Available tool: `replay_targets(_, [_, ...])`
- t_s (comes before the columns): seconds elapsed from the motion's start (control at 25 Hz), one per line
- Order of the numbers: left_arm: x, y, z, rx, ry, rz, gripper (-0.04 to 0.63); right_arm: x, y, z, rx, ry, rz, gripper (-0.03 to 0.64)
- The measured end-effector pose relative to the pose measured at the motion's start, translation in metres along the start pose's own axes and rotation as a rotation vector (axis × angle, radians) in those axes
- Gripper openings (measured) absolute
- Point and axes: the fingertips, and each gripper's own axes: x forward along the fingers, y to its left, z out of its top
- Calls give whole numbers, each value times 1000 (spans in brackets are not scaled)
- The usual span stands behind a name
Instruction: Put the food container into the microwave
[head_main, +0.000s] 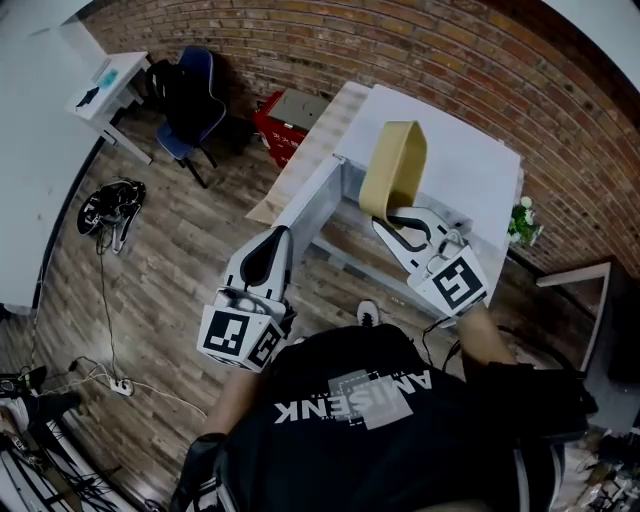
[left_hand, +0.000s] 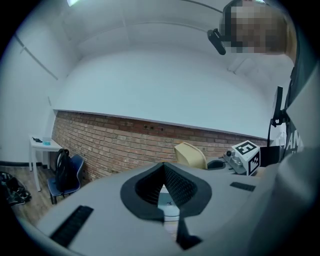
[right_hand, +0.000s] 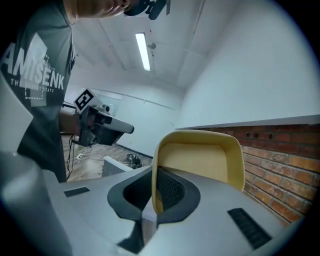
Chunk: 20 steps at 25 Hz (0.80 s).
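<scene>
A tan food container (head_main: 393, 170) hangs tilted on its edge above the white table (head_main: 450, 150). My right gripper (head_main: 398, 220) is shut on its rim. In the right gripper view the container (right_hand: 200, 160) stands upright out of the right gripper (right_hand: 156, 189), one wall pinched between the dark pads. My left gripper (head_main: 272, 245) is held lower and to the left, over the wooden floor, shut with nothing in it. The left gripper view shows the left gripper (left_hand: 164, 172) with its jaws together, and the container (left_hand: 190, 155) beyond it. No microwave is in view.
A brick wall (head_main: 400, 50) runs behind the table. A blue chair with a black backpack (head_main: 190, 95), a red box (head_main: 285, 120) and a small white desk (head_main: 105, 85) stand at the back left. Black gear (head_main: 110, 210) and a power strip (head_main: 120, 385) lie on the floor.
</scene>
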Motion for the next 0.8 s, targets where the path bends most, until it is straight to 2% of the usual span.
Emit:
replay_targets(0.24, [-10, 8, -20, 2, 27, -11, 12, 24, 32, -19, -43, 32, 77, 43])
replay_targets(0.36, [-10, 11, -34, -15, 46, -17, 12, 31, 48, -38, -25, 47, 132, 43])
replay_targets(0.6, [-3, 7, -51, -11, 73, -50, 12, 37, 65, -79, -35, 161, 197, 43])
replay_targets(0.8, [7, -1, -65, -21, 103, -76, 12, 39, 74, -102, -49, 200, 242, 43])
